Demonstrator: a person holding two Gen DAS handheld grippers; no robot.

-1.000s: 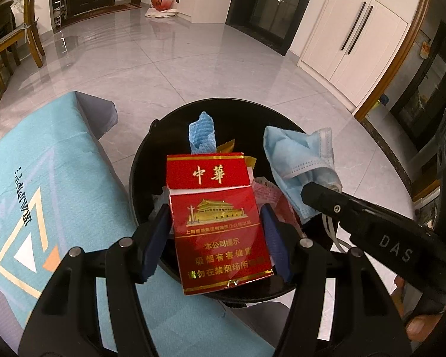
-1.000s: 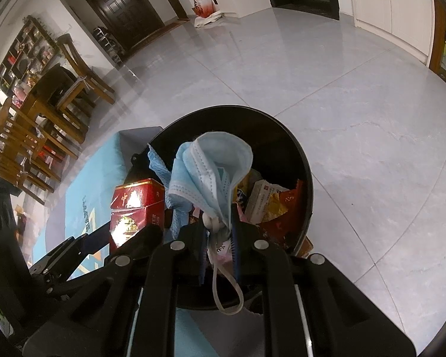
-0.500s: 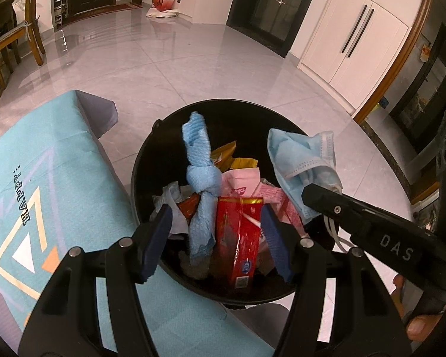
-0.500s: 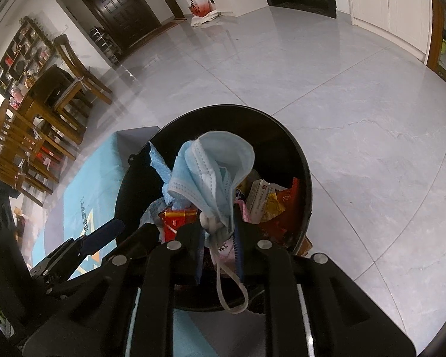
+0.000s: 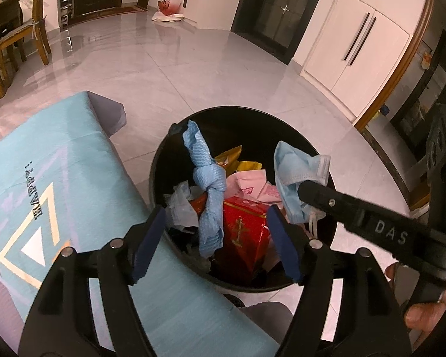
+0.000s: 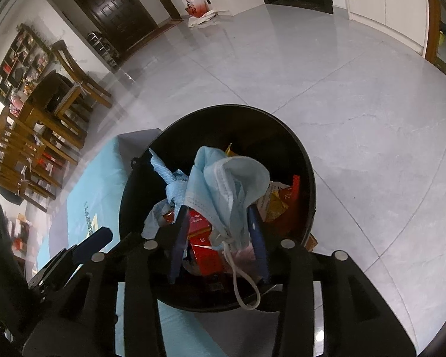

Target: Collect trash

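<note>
While both grippers hover over the black bin (image 5: 163, 160), the left gripper (image 5: 217, 238) stands wide with nothing between its blue pads; its jaws have just been opening, and the red cigarette pack (image 5: 243, 232) lies below them inside the bin, tilted among the other rubbish. Next to the pack a knotted blue cloth (image 5: 208, 184) stands up out of the heap, with pink wrappers (image 5: 246, 183) and yellow wrappers (image 5: 238, 160) behind it. In the right wrist view, the right gripper (image 6: 220, 235) has also just been opening its jaws, and they now stand moderately apart. A light blue face mask (image 6: 223, 184) hangs between them above the bin, its white ear loop (image 6: 240, 285) dangling below the fingers; the mask seems to lie against the right-hand pad, but whether it is truly pinched or already loose I cannot tell. The bin sits on pale grey floor tiles (image 6: 371, 119), just beside a teal cloth (image 5: 74, 178) printed with a triangle and the word HAPPY. Wooden chairs (image 6: 74, 83) stand well apart at the far left, and white cupboard doors (image 5: 356, 53) line the far wall.
</note>
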